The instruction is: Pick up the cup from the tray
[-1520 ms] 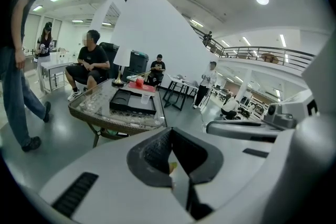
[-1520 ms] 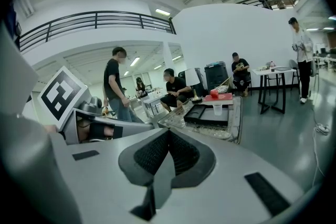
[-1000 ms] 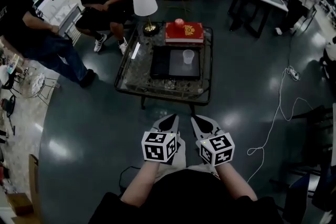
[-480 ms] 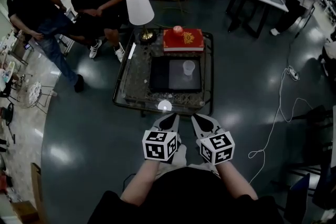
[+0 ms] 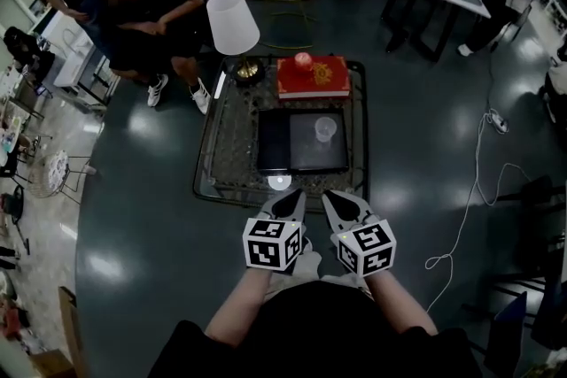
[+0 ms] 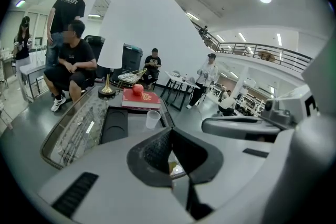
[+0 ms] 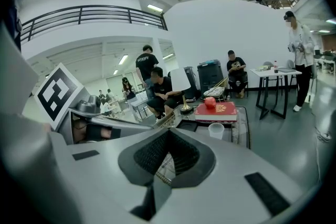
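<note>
A clear plastic cup (image 5: pixel 325 128) stands upright on the right part of a black tray (image 5: pixel 276 142) on a glass coffee table (image 5: pixel 223 146). Both grippers are held side by side short of the table's near edge. My left gripper (image 5: pixel 286 206) and right gripper (image 5: pixel 340 206) are shut with nothing in them. In the left gripper view the cup (image 6: pixel 153 118) is ahead, beyond the shut left gripper (image 6: pixel 170 150). The right gripper view shows the cup (image 7: pixel 216 130) ahead and to the right of the shut right gripper (image 7: pixel 168 152).
A red book (image 5: pixel 313 76) with an apple (image 5: pixel 303 59) on it lies behind the tray. A white lamp (image 5: pixel 232 24) stands at the table's far left corner. A seated person (image 5: pixel 142 22) is beyond the table at left. A white cable (image 5: pixel 469 199) trails on the floor at right.
The table has drawn nearer to the grippers in the head view. The standing person at left has walked off toward the far left. Both grippers stay shut, side by side.
</note>
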Tool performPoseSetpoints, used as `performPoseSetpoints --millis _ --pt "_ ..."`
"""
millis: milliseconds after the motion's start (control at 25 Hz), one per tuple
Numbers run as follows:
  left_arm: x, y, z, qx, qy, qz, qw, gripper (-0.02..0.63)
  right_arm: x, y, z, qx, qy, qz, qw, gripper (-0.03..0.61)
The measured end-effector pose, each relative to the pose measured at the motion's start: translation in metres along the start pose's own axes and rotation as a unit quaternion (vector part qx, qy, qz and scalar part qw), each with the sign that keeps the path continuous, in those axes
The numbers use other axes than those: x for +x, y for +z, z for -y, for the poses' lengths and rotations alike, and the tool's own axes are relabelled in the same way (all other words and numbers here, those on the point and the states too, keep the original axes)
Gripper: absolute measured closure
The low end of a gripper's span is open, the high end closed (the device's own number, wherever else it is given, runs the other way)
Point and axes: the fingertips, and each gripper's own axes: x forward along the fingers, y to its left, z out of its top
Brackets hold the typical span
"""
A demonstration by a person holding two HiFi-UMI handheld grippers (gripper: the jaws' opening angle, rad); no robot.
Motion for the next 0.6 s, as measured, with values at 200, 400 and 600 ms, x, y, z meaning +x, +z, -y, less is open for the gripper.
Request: performPoseSetpoints --millis 200,400,600 --pt "0.017 0.01 -0.014 0.004 -0.011 -0.005 0.9999 0.604 0.023 0.008 0.008 0.001 -0.005 -0.001 1.0 0.568" --pt "0.027 0.018 -0.026 0.005 -0.017 -0.011 0.9998 0.604 0.041 0.014 0.012 0.004 -0.009 -0.005 1.0 0.568" --pt "0.036 0.021 -0.039 -0.002 -0.019 -0.02 0.9996 0.604 0.053 0.017 0.023 0.014 -0.026 -0.011 1.0 0.568"
